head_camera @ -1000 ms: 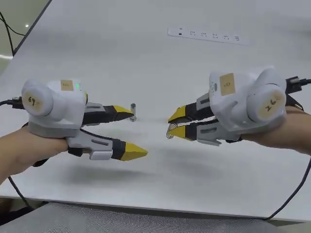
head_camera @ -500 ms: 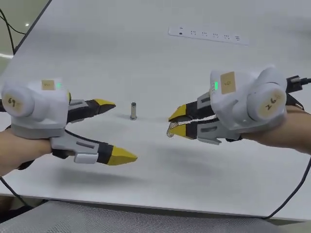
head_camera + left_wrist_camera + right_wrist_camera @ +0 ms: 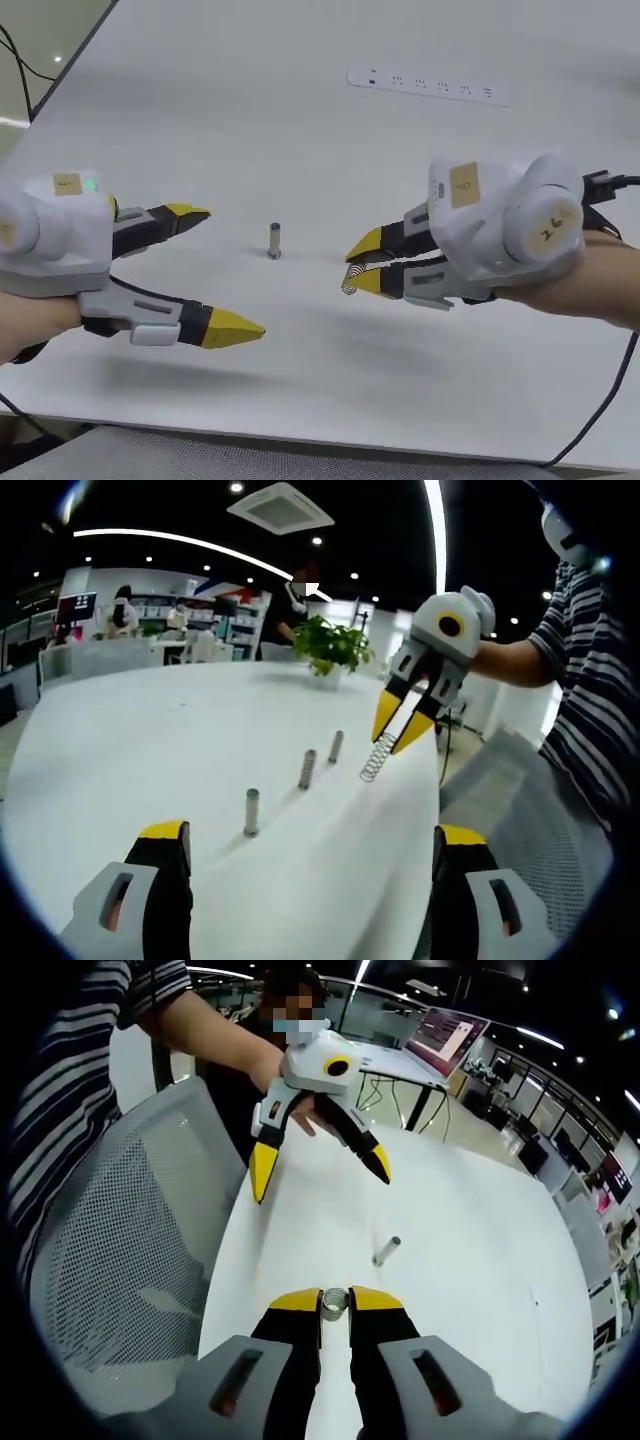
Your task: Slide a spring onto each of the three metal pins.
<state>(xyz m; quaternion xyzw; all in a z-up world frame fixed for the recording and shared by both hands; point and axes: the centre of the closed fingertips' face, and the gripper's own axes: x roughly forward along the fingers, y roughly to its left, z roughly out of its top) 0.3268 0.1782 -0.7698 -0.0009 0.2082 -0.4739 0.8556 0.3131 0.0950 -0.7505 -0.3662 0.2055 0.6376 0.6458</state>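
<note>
Pinching the spring (image 3: 349, 282), my right gripper (image 3: 362, 265) hung just right of the pin (image 3: 275, 241) in the head view; my left gripper (image 3: 232, 270) gaped wide, empty. In the left gripper view, three pins (image 3: 308, 768) stood ahead of my spread fingers (image 3: 165, 860). In the right gripper view, the spring sat clamped at my fingertips (image 3: 300, 1302). A second earlier my left upper finger had been at that pin; now it was apart.

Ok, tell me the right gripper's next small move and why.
Probably carry the right gripper toward the person's left until the spring it pinches hangs over the pin. The pin stands upright and bare, the spring is off to its side, and the open left gripper is clear of it.
</note>
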